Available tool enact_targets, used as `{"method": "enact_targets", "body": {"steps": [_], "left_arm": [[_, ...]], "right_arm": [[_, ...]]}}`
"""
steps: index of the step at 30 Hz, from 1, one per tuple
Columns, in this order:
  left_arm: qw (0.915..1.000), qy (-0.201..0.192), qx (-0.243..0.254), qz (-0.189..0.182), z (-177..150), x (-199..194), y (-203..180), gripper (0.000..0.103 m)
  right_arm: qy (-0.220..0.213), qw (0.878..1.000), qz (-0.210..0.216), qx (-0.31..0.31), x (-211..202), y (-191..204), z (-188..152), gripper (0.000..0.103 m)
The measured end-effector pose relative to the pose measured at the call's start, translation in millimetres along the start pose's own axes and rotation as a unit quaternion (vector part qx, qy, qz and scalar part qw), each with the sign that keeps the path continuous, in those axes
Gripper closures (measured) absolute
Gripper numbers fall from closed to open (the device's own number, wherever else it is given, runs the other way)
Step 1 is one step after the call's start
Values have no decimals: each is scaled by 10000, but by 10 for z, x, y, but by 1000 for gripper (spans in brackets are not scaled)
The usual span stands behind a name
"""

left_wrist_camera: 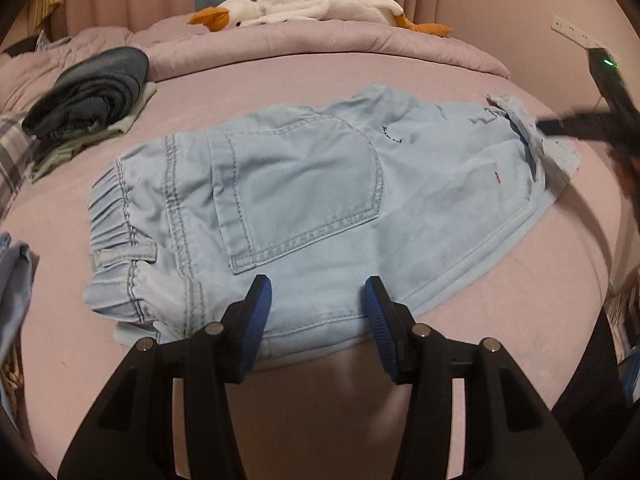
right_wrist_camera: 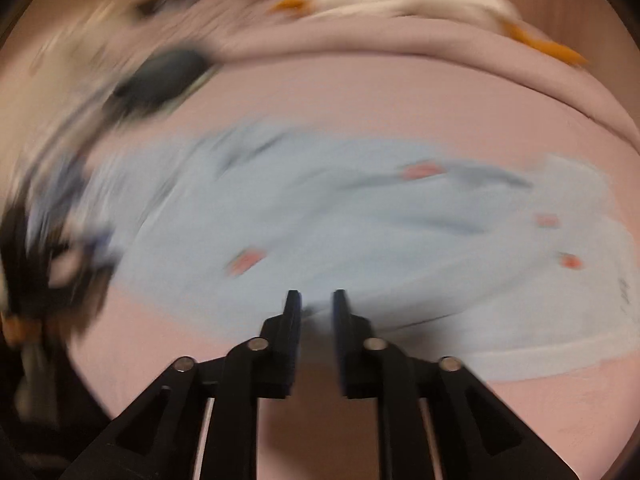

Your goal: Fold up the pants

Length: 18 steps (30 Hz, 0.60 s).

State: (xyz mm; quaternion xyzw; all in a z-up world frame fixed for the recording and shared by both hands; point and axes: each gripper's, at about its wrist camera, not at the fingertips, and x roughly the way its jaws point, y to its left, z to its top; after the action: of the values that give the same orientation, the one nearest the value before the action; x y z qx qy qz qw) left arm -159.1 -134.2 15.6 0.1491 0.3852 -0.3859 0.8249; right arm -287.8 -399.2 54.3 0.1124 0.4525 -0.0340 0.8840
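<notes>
Light blue denim pants [left_wrist_camera: 312, 200] lie folded on the pink bed, elastic waistband at the left, back pocket facing up. My left gripper [left_wrist_camera: 316, 300] is open, its blue-padded fingers hovering over the near edge of the pants with nothing between them. My right gripper [right_wrist_camera: 316, 300] appears in its own blurred view with its jaws a small gap apart and nothing held, just above the near edge of the pants [right_wrist_camera: 320, 220]. The right gripper also shows as a dark blurred shape [left_wrist_camera: 592, 120] at the far right end of the pants.
A stack of folded dark clothes [left_wrist_camera: 88, 100] sits at the back left. A white goose plush [left_wrist_camera: 312, 4] lies on the rolled duvet [left_wrist_camera: 320, 44] at the back. More blue fabric [left_wrist_camera: 16, 280] hangs at the left edge. The bed sheet [left_wrist_camera: 320, 400] extends in front.
</notes>
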Motion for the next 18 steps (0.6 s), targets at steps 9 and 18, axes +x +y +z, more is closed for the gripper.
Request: {"method": "enact_targets", "body": {"steps": [9, 18], "left_arm": [[9998, -8, -189, 50, 15, 66, -27, 44], [9996, 25, -260, -60, 45, 71, 8, 43]], "right_arm": [[-23, 9664, -1447, 2123, 419, -1492, 1030, 61], [90, 9541, -2053, 2179, 517, -1855, 1035, 98]]}}
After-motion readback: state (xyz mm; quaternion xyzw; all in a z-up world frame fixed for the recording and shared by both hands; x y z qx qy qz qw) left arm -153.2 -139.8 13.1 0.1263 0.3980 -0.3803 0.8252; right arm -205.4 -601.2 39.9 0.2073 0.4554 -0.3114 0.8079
